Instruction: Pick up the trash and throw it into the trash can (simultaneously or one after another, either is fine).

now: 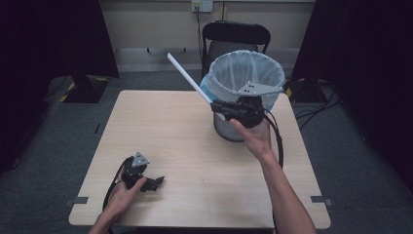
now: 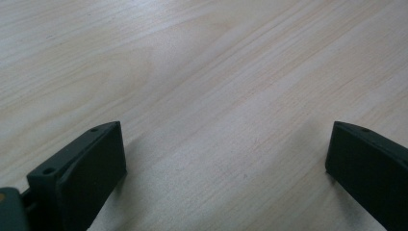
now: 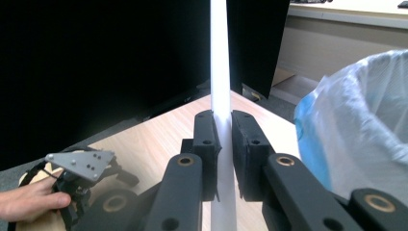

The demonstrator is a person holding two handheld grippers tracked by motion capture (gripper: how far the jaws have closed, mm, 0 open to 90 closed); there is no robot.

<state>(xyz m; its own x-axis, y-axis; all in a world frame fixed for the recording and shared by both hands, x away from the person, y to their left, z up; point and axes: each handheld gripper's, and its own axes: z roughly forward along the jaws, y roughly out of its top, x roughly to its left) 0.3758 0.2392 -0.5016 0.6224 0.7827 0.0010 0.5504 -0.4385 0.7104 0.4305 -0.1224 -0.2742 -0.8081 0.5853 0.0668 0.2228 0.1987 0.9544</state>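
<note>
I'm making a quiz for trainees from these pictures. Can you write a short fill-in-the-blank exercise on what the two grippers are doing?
1. The right gripper is shut on a long white ____.
2. The left gripper rests low over the table with its jaws ____.
3. The waste bin standing on the table is lined with a plastic ____.

Missing words: stick; open; bag

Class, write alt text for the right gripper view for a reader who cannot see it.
Two black jaws clamp a long white rod upright above a wooden table. A lined bin stands at right; at lower left, a hand holds the other gripper.
</note>
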